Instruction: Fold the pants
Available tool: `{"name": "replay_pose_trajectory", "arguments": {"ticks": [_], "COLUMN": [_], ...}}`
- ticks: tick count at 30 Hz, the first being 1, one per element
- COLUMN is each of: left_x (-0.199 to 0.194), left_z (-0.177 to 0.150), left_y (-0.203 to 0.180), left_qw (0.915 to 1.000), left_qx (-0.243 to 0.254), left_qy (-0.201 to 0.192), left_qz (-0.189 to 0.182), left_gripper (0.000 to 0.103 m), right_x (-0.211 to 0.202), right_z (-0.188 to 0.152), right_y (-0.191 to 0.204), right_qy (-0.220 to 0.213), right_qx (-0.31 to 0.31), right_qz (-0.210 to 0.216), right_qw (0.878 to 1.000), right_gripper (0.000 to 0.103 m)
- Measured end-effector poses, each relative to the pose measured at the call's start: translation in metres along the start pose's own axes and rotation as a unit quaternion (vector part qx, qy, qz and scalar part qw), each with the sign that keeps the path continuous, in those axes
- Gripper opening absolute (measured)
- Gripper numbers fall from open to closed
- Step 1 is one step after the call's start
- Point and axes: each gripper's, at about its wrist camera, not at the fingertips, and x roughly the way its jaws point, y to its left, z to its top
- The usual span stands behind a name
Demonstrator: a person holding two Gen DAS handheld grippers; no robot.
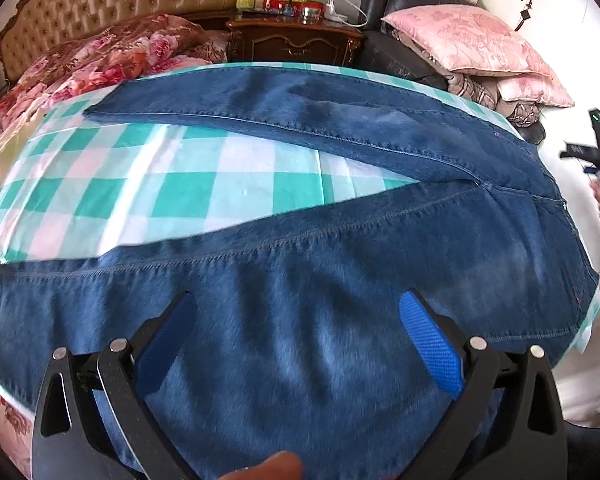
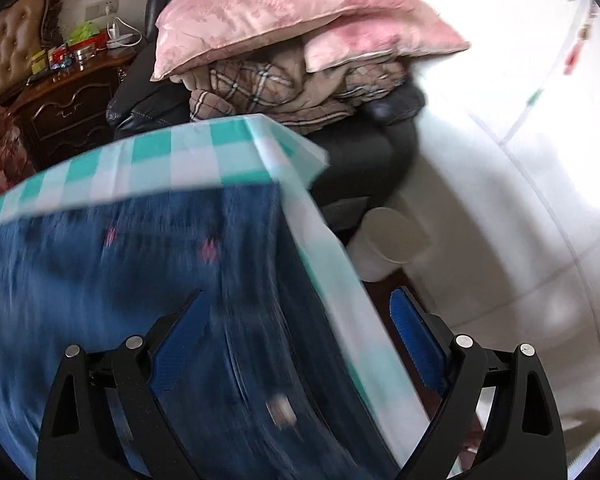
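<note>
Blue denim pants point(image 1: 300, 264) lie spread flat on a table with a green and white checked cloth point(image 1: 160, 184). The two legs run left and split apart; the waist is at the right. My left gripper point(image 1: 298, 304) is open and hovers over the near leg, empty. My right gripper point(image 2: 296, 308) is open over the waist end of the pants point(image 2: 120, 280) near the table's right edge; a metal button point(image 2: 280, 410) shows there. The right wrist view is blurred by motion. The right gripper also shows in the left wrist view point(image 1: 598, 148) at the far right.
A bed with a floral quilt point(image 1: 80, 64) lies at the left. A wooden nightstand point(image 1: 296, 40) stands behind. A black chair holds pink pillows point(image 2: 284, 12) and plaid bedding point(image 2: 260, 88). A white bin point(image 2: 388, 240) stands on the floor by the table's right corner.
</note>
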Motion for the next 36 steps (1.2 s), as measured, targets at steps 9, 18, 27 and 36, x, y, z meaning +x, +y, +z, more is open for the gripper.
{"name": "replay_pose_trajectory", "arguments": {"ticks": [9,18,27,36], "left_x": [0.03,0.048,0.026,0.025], "left_z": [0.041,0.054,0.061,0.096], "left_y": [0.005,0.013,0.038,0.063], "left_qw": [0.9999,0.9999,0.9986,0.994], "left_qx": [0.01,-0.006,-0.051,-0.101], "left_qy": [0.002,0.011,-0.005,-0.013], "left_qz": [0.011,0.006,-0.014,-0.04], "left_gripper": [0.102,0.102,0.102,0.101], "right_x": [0.106,0.085,-0.122,-0.179], "right_z": [0.061,0.057,-0.008,-0.206], "right_y": [0.034,0.058,0.0,-0.033], "right_qy": [0.057,0.016,-0.13,-0.053], "right_qx": [-0.005,-0.063,-0.04,-0.045], "right_qz": [0.004,0.016,0.102,0.147], "right_qw": [0.998,0.998,0.985,0.987], "right_gripper": [0.052,0.008,0.007,0.007]}}
